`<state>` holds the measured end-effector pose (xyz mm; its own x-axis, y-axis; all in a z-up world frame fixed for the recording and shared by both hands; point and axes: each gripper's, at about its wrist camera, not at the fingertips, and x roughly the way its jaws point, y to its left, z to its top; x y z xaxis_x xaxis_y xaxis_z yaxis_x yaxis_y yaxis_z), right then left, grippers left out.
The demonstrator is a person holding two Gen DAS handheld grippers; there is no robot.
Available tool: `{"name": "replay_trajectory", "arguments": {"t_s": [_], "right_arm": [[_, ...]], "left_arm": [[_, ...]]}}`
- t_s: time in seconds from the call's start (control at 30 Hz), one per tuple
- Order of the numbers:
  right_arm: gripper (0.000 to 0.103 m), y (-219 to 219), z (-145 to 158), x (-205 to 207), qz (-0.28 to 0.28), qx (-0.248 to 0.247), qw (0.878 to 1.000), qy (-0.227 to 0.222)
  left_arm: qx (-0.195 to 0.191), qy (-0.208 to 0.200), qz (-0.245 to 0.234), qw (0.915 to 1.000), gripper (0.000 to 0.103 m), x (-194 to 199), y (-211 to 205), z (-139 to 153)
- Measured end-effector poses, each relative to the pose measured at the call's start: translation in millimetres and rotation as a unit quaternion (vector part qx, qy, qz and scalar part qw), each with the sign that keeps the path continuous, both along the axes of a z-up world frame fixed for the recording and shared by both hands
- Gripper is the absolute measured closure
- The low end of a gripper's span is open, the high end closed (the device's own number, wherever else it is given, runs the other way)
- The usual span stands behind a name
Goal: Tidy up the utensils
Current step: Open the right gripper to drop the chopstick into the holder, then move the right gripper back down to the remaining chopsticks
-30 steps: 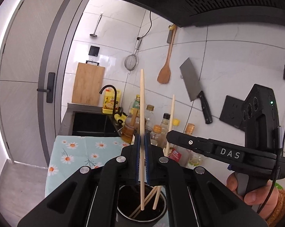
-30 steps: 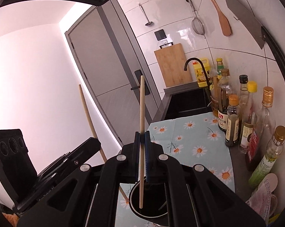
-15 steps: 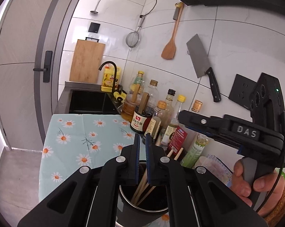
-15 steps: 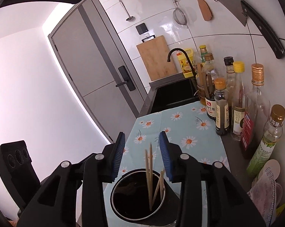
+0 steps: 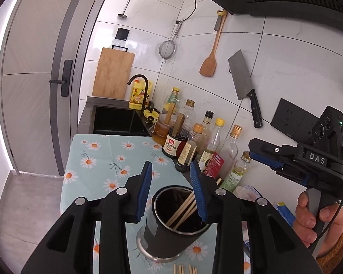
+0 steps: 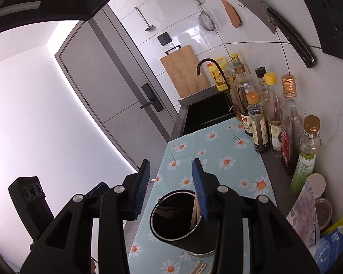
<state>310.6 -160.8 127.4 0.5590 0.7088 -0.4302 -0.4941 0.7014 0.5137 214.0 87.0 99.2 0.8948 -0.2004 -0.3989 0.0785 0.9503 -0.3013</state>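
Observation:
A black metal utensil cup (image 5: 171, 226) stands on the daisy-print cloth (image 5: 98, 159), with several wooden chopsticks (image 5: 183, 210) leaning inside it. My left gripper (image 5: 171, 185) is open and empty just above the cup's rim. My right gripper (image 6: 170, 182) is open and empty above the same cup (image 6: 176, 219), whose chopsticks (image 6: 195, 212) lean against the right side. More loose chopsticks (image 5: 185, 269) lie on the cloth in front of the cup; they also show in the right wrist view (image 6: 200, 268). The right gripper also shows in the left wrist view (image 5: 269, 157), held by a hand.
Several sauce and oil bottles (image 5: 194, 141) stand along the tiled wall (image 6: 274, 118). A black sink (image 5: 116, 121) with faucet lies beyond the cloth. A cleaver (image 5: 244, 86), wooden spatula (image 5: 211, 54) and strainer (image 5: 168, 49) hang on the wall. Packets (image 6: 313, 219) lie at the right.
Both grippers each held an upright chopstick over the cup; both opened and the chopsticks dropped into the cup. The left jaws opened last, and both grippers tilted down.

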Motion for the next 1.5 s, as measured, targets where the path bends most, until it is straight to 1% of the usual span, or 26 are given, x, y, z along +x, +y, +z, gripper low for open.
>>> {"name": "replay_trajectory", "arguments": {"t_s": [0.13, 0.2, 0.23, 0.27, 0.3, 0.37, 0.47, 0.6, 0.7, 0.77, 0.83, 0.9, 0.93, 1.07, 1.13, 1.23, 1.3, 1.37, 1.43, 1.5], "right_arm": [[0.055, -7, 11, -25, -0.005, -0.011, 1.0, -0.006], [0.054, -10, 12, -36, -0.003, -0.014, 1.0, 0.006], [0.053, -10, 12, -40, -0.001, -0.017, 1.0, 0.013], [0.052, -11, 9, -44, 0.0, -0.019, 0.999, 0.025], [0.051, -11, 6, -48, -0.002, -0.022, 0.999, 0.038], [0.048, -11, -6, -55, -0.002, -0.033, 0.997, 0.063], [0.047, -9, -31, -64, -0.003, -0.053, 0.993, 0.108], [0.047, -9, -66, -74, -0.013, -0.086, 0.984, 0.154], [0.047, -6, -96, -78, -0.017, -0.106, 0.972, 0.209], [0.047, -5, -111, -81, -0.022, -0.12, 0.964, 0.234], [0.049, -2, -128, -83, -0.024, -0.139, 0.954, 0.263], [0.055, 1, -145, -84, -0.025, -0.153, 0.943, 0.295], [0.062, 4, -156, -85, -0.025, -0.162, 0.935, 0.314], [0.067, 9, -186, -89, -0.027, -0.179, 0.91, 0.373], [0.069, 12, -200, -90, -0.031, -0.187, 0.898, 0.397], [0.076, 18, -212, -88, -0.033, -0.205, 0.887, 0.413], [0.077, 23, -218, -87, -0.036, -0.224, 0.881, 0.416], [0.081, 27, -224, -86, -0.039, -0.234, 0.875, 0.423], [0.081, 31, -227, -84, -0.041, -0.244, 0.872, 0.423], [0.086, 34, -229, -83, -0.045, -0.256, 0.868, 0.423]], "left_arm": [[0.007, 0.016, -0.015, 0.9997, 0.069, -15, -1, 3], [0.009, 0.036, -0.018, 0.9992, 0.069, -21, -1, 2], [0.003, 0.048, -0.024, 0.9986, 0.068, -24, 0, 0], [0.0, 0.053, -0.027, 0.9982, 0.063, -26, 1, -1], [-0.003, 0.058, -0.032, 0.9978, 0.06, -30, 1, -4], [0.0, 0.07, -0.038, 0.9968, 0.058, -35, 1, -9], [-0.003, 0.106, -0.052, 0.993, 0.058, -40, 0, -23], [0.0, 0.158, -0.074, 0.9847, 0.058, -43, -2, -48], [0.008, 0.195, -0.087, 0.977, 0.058, -43, -6, -66], [0.008, 0.223, -0.097, 0.97, 0.058, -42, -7, -81], [0.008, 0.241, -0.103, 0.9651, 0.058, -41, -8, -91], [0.005, 0.255, -0.105, 0.9613, 0.058, -40, -7, -102], [0.007, 0.264, -0.103, 0.9591, 0.058, -39, -7, -107], [0.0, 0.309, -0.111, 0.9445, 0.058, -39, -6, -135], [-0.001, 0.321, -0.114, 0.9403, 0.058, -39, -5, -144], [-0.007, 0.343, -0.118, 0.932, 0.058, -41, -3, -157], [-0.01, 0.353, -0.12, 0.9279, 0.058, -43, 0, -165], [-0.014, 0.359, -0.121, 0.9254, 0.058, -45, 2, -170], [-0.017, 0.365, -0.125, 0.9224, 0.058, -48, 4, -175], [-0.019, 0.368, -0.127, 0.9212, 0.058, -50, 8, -179]]}}
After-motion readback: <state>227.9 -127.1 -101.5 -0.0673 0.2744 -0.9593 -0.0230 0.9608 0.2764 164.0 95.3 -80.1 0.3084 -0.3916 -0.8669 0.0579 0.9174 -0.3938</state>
